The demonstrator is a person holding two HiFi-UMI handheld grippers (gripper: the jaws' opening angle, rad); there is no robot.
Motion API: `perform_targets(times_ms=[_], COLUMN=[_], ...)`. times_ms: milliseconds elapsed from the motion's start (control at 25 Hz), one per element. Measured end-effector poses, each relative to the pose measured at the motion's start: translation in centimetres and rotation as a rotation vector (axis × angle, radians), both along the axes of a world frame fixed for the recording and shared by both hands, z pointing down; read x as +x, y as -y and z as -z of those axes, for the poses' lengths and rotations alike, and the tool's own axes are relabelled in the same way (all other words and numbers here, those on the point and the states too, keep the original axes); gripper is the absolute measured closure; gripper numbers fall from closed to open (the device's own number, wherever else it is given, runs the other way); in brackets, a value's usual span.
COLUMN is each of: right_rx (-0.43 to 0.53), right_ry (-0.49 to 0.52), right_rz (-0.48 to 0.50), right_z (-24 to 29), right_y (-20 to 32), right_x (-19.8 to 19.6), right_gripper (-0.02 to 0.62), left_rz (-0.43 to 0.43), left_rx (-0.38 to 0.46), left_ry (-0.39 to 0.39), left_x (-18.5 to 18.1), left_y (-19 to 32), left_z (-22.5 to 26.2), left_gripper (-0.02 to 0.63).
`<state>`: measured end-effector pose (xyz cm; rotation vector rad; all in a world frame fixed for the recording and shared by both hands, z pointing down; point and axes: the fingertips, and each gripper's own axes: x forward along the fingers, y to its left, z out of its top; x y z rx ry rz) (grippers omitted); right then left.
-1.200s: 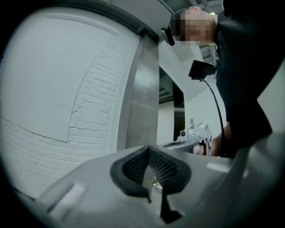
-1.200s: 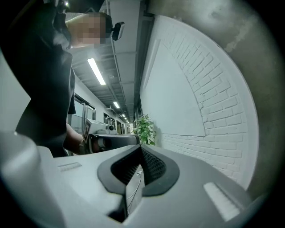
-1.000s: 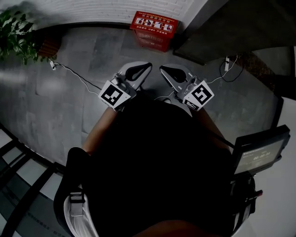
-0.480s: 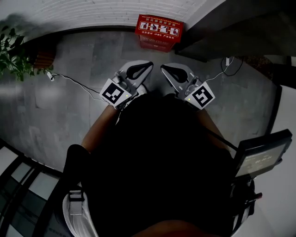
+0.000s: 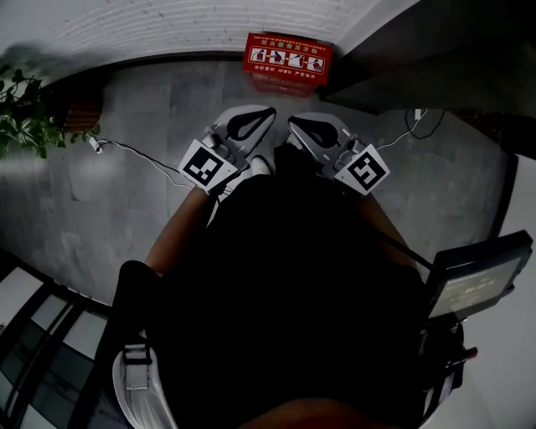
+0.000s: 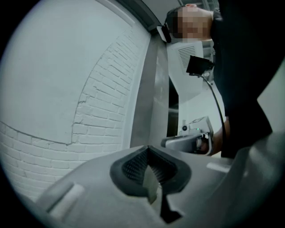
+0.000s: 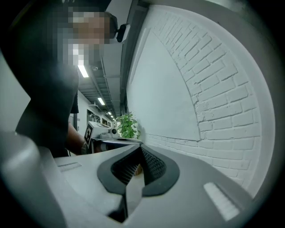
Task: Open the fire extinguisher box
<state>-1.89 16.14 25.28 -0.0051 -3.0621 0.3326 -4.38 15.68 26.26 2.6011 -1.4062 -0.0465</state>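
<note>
The red fire extinguisher box (image 5: 287, 60) stands on the grey floor against the white brick wall (image 5: 167, 25), its lid closed, at the top middle of the head view. My left gripper (image 5: 266, 114) and right gripper (image 5: 295, 124) are held side by side in front of the person's dark body, short of the box and touching nothing. Both point level at the wall. In the left gripper view the left gripper (image 6: 149, 150) has its jaws together with nothing between them. The right gripper (image 7: 141, 150) is likewise shut and empty. Neither gripper view shows the box.
A potted plant (image 5: 25, 117) stands at the left by the wall. White cables (image 5: 126, 151) with plugs lie on the floor left and right (image 5: 419, 121). A dark wall corner (image 5: 435, 59) rises right of the box. A device with a screen (image 5: 477, 281) sits at the right.
The person has stepped toward the wall; both grippers have moved forward with them and the red box now lies a little nearer. The jaws have stayed together.
</note>
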Motion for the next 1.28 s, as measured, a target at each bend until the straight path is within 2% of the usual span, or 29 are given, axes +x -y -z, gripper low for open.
perform_targets(times_ms=[160, 400, 560, 720, 920, 1080, 1280], right_rx=[0.014, -0.003, -0.016, -0.074, -0.096, -0.090, -0.144], right_ry=[0.034, 0.047, 0.025, 0.000, -0.027, -0.032, -0.072], right_rz=[0.015, 0.029, 0.049, 0.041, -0.016, -0.097, -0.179], right_z=[0.7, 0.0, -0.8, -1.9, -3.5, -2.6, -4.5], right_y=[1.1, 9.1, 10.8, 12.3, 13.8, 14.2, 17.1], right_x=[-0.4, -0.4, -0.9, -1.6, -4.4, -7.1, -8.1], right_gripper=[0.589, 0.589, 0.589, 0.589, 0.589, 0.589, 0.589], left_rz=[0.007, 0.000, 0.024, 0.013, -0.043, -0.139, -0.214], left_rx=[0.012, -0.038, -0.071, -0.092, -0.081, -0.059, -0.056], left_ry=[0.028, 0.073, 0.077, 0.066, 0.037, 0.021, 0.006], left_x=[0.5, 1.2, -0.1, -1.5, -4.3, -6.6, -8.6], left_y=[0.7, 7.8, 9.9, 11.5, 13.1, 13.6, 16.4], left_z=[0.4, 0.1, -1.0, -1.7, -2.5, -2.1, -3.1], left_gripper=[0.606, 0.606, 0.606, 0.606, 0.606, 0.606, 0.606])
